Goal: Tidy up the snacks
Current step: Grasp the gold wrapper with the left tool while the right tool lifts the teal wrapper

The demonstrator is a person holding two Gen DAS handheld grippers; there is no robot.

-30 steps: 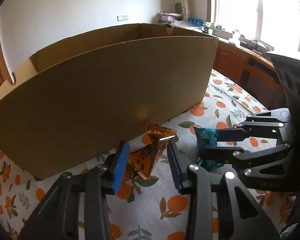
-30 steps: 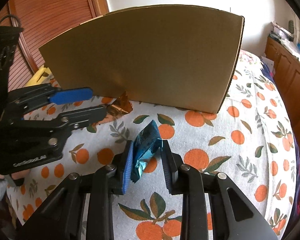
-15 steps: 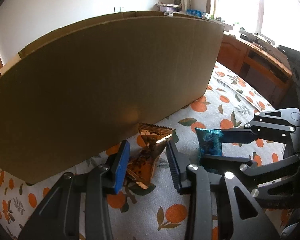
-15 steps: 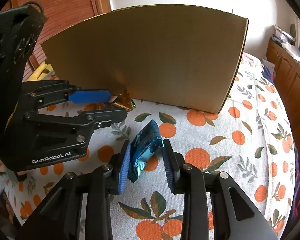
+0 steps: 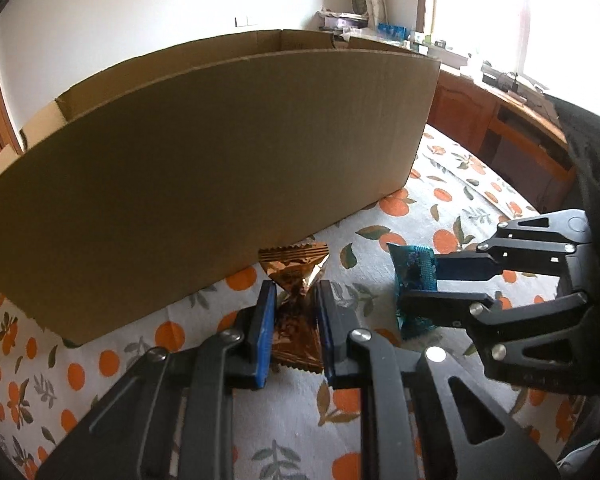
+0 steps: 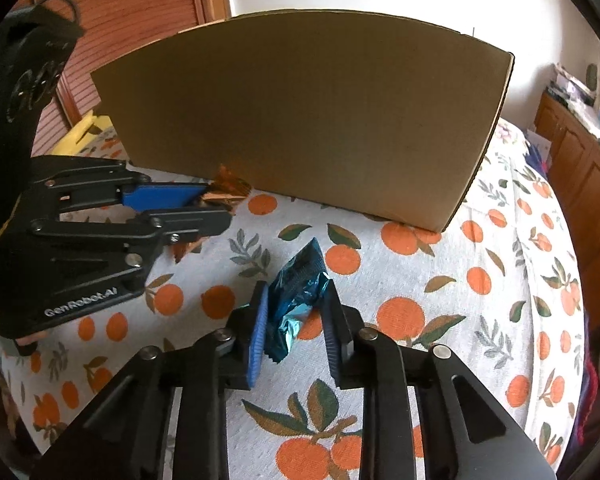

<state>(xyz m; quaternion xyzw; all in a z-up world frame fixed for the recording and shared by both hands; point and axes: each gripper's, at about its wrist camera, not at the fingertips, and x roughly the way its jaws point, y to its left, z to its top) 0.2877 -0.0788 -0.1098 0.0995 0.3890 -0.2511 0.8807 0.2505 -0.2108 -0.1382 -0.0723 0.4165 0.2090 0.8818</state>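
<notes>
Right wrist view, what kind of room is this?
Probably a bedroom at home: an orange-print bedspread over a soft rounded surface, wooden cabinets along the wall, and a wood-panelled wardrobe or door behind the cardboard box.

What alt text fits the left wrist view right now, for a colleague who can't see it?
The left tool is shut on an orange-brown snack packet beside a large cardboard box. To the right, the right tool grips a blue snack packet over an orange-print cloth.
</notes>
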